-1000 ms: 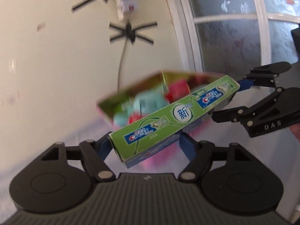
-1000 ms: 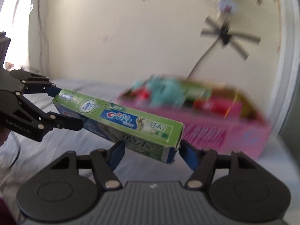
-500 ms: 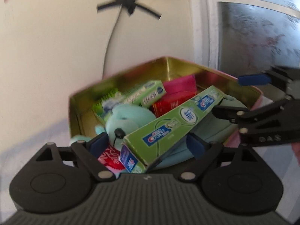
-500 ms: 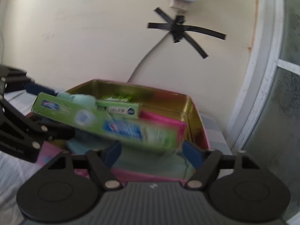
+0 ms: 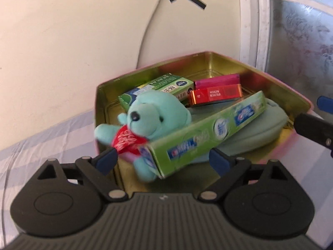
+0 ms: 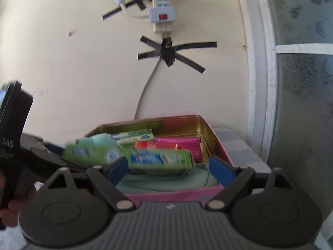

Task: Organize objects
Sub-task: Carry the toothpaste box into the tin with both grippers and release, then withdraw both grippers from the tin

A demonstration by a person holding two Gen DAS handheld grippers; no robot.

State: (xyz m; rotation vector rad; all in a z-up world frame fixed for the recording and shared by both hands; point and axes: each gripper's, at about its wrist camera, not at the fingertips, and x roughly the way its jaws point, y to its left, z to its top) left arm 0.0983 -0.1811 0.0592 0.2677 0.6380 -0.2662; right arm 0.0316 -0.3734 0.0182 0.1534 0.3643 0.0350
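Left wrist view: the left tongs (image 5: 162,160) are opening, and their blue pads do not touch the green toothpaste box (image 5: 208,133) between them. The box lies in the gold tin (image 5: 287,91), on a teal bear (image 5: 154,114) and a soft green pouch (image 5: 260,129).

Right wrist view: the right tongs (image 6: 168,166) are opening too. The toothpaste box (image 6: 158,158) lies between the pads, not squeezed, inside the tin (image 6: 218,143).

"DAS" on left tongs (image 6: 12,145)
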